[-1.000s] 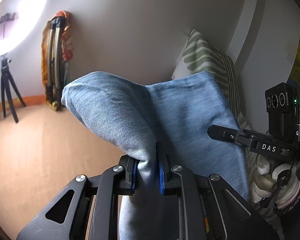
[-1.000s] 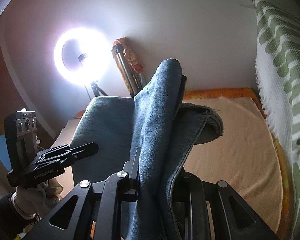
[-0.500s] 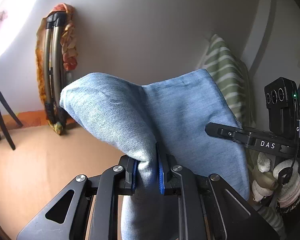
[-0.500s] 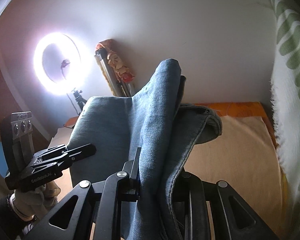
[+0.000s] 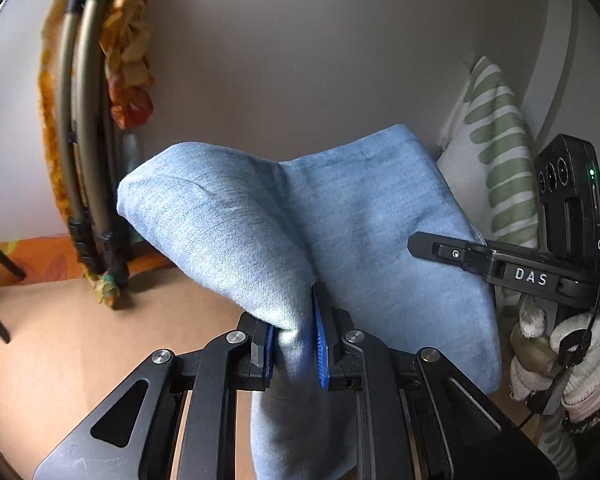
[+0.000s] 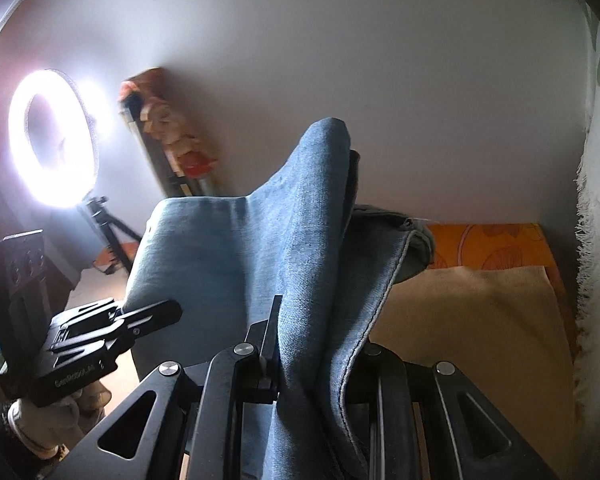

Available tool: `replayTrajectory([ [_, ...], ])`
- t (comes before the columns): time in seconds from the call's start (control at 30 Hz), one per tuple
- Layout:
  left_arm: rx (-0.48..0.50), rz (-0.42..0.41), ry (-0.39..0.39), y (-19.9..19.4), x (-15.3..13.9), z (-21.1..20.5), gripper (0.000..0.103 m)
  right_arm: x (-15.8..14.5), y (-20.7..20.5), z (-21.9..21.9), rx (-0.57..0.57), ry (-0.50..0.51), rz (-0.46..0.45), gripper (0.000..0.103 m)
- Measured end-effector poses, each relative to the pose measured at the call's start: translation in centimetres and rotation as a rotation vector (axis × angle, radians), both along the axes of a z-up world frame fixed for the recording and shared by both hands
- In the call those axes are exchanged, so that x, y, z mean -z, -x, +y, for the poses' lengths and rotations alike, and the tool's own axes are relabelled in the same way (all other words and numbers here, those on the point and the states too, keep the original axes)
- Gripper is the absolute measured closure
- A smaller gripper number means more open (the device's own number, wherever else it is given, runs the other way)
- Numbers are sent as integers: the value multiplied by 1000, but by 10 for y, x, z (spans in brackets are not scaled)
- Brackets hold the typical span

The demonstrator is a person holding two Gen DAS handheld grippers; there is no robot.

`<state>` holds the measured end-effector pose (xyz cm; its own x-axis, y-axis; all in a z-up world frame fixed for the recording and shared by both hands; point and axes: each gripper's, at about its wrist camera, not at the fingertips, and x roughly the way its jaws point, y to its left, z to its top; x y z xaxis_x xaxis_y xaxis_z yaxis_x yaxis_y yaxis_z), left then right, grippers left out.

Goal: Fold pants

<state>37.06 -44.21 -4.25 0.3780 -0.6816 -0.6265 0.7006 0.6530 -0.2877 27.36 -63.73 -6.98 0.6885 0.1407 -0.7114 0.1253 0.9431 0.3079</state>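
Note:
Light blue denim pants (image 5: 360, 216) hang in the air between both grippers, above the tan bed surface (image 5: 60, 352). My left gripper (image 5: 294, 344) is shut on a bunched fold of the pants. My right gripper (image 6: 312, 344) is shut on another thick fold of the pants (image 6: 300, 240), with a stitched hem hanging to its right. The right gripper shows at the right of the left wrist view (image 5: 500, 268). The left gripper shows at the lower left of the right wrist view (image 6: 100, 336).
A folded frame wrapped in orange cloth (image 5: 92, 152) leans on the white wall. A green-and-white striped pillow (image 5: 496, 168) stands at the right. A lit ring light on a tripod (image 6: 54, 140) stands at the left. An orange patterned sheet (image 6: 496, 246) edges the bed.
Both grippers have swung with the pants still held. In the left wrist view the ring light has left the frame and the cloth-wrapped frame looms nearer. The grips are unchanged.

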Motion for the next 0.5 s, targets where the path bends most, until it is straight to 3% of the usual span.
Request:
replayTrajectory([
  [0.5, -24, 9, -46, -25, 35, -19, 89, 58, -48, -21, 33, 17, 68, 84],
])
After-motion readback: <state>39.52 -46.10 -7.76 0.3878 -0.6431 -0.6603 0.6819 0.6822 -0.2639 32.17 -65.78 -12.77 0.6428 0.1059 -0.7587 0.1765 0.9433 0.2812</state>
